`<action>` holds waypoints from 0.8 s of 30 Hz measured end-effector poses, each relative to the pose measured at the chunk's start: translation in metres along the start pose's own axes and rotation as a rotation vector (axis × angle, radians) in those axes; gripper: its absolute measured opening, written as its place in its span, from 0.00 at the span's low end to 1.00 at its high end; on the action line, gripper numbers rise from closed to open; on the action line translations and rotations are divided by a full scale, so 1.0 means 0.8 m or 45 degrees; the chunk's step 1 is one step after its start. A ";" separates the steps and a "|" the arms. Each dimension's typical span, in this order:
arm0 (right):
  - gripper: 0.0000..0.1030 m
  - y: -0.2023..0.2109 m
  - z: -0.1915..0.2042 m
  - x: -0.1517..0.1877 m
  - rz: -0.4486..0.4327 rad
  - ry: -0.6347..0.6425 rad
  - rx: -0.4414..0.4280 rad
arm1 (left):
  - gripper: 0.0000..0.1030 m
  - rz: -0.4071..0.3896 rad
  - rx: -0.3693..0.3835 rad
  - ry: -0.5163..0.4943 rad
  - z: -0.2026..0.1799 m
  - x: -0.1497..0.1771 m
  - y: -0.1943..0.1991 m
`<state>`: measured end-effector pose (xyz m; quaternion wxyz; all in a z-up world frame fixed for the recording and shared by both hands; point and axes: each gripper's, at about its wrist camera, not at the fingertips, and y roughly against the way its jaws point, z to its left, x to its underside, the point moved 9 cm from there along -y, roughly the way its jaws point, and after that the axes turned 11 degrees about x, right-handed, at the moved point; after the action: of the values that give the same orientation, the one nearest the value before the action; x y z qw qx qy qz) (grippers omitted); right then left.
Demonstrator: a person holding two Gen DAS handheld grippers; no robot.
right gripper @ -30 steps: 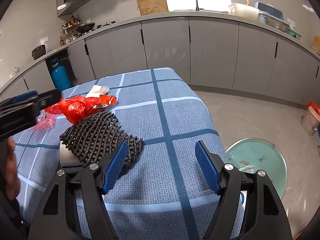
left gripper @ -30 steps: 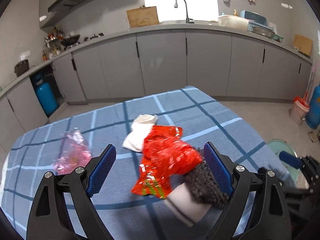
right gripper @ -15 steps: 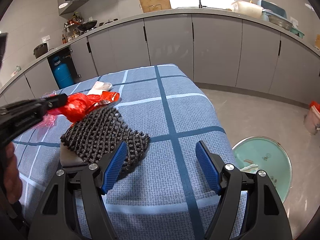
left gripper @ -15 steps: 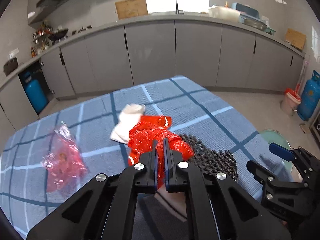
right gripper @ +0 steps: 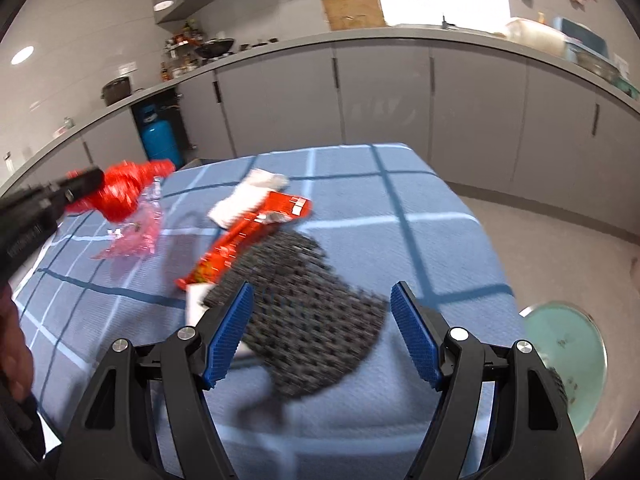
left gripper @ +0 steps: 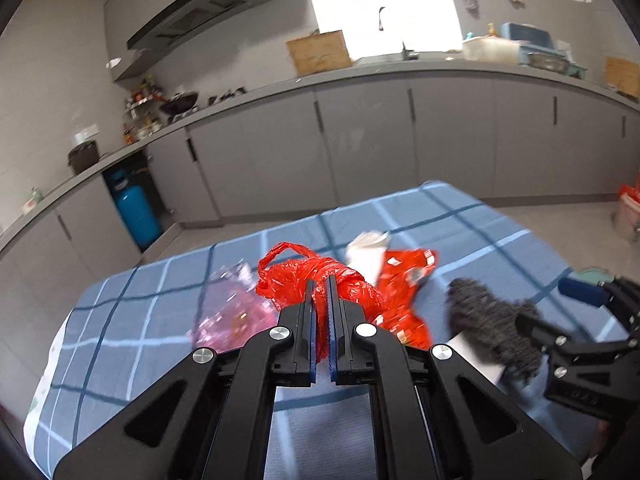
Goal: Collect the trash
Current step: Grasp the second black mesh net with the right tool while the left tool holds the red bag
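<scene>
My left gripper (left gripper: 320, 280) is shut on a red plastic bag (left gripper: 288, 280) and holds it lifted above the blue checked tablecloth (left gripper: 132, 340); the bag also shows in the right wrist view (right gripper: 124, 188). A red snack wrapper (right gripper: 248, 236), white crumpled paper (right gripper: 244, 196), a pink clear wrapper (right gripper: 136, 228) and a black mesh mat (right gripper: 304, 304) over a white piece lie on the cloth. My right gripper (right gripper: 322, 332) is open, its fingers either side of the black mesh mat.
A teal bin (right gripper: 568, 356) stands on the floor right of the table. Grey kitchen cabinets (right gripper: 380, 96) and a blue gas cylinder (right gripper: 158, 140) are behind. A red-rimmed bucket (left gripper: 628, 212) stands at the far right.
My left gripper closed on the red bag and lifted it up and left off the snack wrapper. My right gripper moved left over the black mesh mat.
</scene>
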<state>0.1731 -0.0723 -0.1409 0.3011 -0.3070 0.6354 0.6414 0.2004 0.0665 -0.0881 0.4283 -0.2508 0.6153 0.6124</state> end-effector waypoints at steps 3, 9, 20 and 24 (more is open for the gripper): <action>0.69 -0.002 0.021 -0.004 -0.004 0.030 -0.030 | 0.05 0.001 -0.055 -0.002 0.016 0.007 0.000; 0.69 -0.011 0.046 0.004 0.022 0.074 -0.065 | 0.05 -0.004 -0.069 0.005 0.024 0.010 0.002; 0.12 0.004 0.040 -0.001 -0.039 0.080 -0.070 | 0.05 -0.043 -0.049 -0.024 0.013 0.000 0.016; 0.12 0.023 0.023 -0.015 -0.103 0.052 -0.032 | 0.05 -0.071 -0.021 -0.060 -0.008 -0.012 0.023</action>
<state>0.1662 -0.0541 -0.1201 0.3097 -0.3493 0.6204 0.6303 0.1882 0.0606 -0.0709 0.4575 -0.2570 0.5928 0.6109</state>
